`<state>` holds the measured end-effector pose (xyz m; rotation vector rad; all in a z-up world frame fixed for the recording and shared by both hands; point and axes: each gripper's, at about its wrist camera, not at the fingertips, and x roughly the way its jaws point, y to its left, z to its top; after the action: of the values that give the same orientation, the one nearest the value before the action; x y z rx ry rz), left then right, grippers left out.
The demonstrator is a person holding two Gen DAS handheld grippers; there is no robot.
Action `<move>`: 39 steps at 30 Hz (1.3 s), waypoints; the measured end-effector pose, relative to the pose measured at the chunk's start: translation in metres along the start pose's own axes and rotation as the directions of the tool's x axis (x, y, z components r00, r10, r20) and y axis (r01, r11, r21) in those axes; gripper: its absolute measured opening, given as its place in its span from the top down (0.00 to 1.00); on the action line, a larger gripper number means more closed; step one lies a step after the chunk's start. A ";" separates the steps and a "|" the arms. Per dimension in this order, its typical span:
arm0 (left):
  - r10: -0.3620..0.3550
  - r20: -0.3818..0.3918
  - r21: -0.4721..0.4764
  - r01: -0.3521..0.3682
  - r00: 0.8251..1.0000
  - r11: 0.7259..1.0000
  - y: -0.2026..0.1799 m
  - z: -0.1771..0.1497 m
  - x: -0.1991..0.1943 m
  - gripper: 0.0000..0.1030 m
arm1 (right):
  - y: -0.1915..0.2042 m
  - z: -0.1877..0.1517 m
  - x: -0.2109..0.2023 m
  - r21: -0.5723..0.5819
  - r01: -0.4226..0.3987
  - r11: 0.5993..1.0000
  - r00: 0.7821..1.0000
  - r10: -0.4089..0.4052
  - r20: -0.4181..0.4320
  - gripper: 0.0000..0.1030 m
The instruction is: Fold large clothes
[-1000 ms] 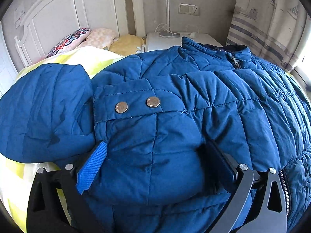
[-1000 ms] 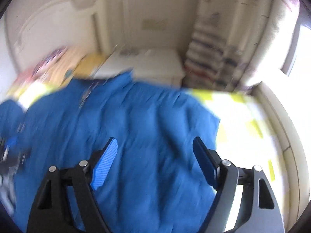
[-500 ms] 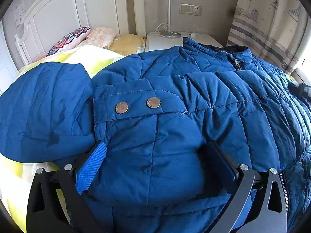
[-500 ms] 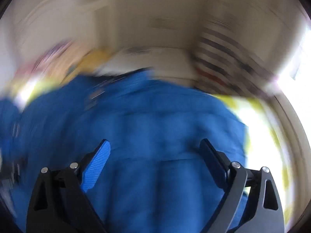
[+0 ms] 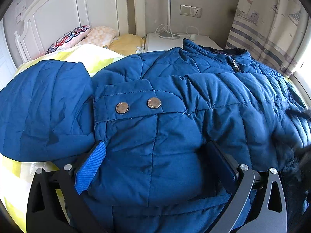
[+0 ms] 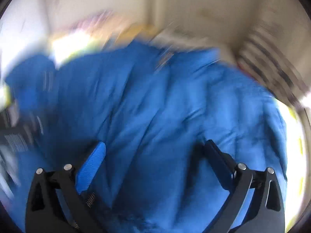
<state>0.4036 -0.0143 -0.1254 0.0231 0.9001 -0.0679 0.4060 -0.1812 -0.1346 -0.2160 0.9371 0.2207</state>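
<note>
On bed [image 5: 93,56]: blue puffer jacket [image 5: 194,97] spread flat, unchanged. Left tongs [image 5: 155,165] static, wide apart, straddling sleeve cuff [image 5: 140,139], no pinch. Right tongs [image 6: 155,165] spread, empty, swung left over jacket, heavy blur. Likely heading for next fold grab.

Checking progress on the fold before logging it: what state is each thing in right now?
Blue puffer jacket: spread on the bed, zipper closed at the collar.
Sleeve cuff: lying across the jacket, between the left fingers.
Cuff snaps: both fastened.
Left hand-held gripper: open wide around the cuff.
Right hand-held gripper: open, above the jacket; view blurred.
</note>
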 end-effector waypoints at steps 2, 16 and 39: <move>-0.008 0.002 -0.007 0.008 1.000 1.000 0.002 0.000 0.000 0.04 | -0.011 0.000 0.001 0.055 -0.037 0.998 0.999 0.037 -0.011 0.02; 0.007 0.328 -0.437 0.145 0.945 0.888 0.114 -0.027 -0.083 0.05 | -0.027 -0.036 -0.020 0.199 0.075 0.977 0.997 -0.080 0.015 0.02; 0.198 0.524 -0.636 0.226 0.829 0.737 0.292 -0.018 -0.153 0.96 | -0.037 -0.028 -0.014 0.244 0.009 0.970 0.998 -0.026 0.064 0.03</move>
<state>0.3149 0.2855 -0.0186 -0.6746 0.2737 0.2420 0.3866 -0.2256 -0.1360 0.0096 0.8866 0.0945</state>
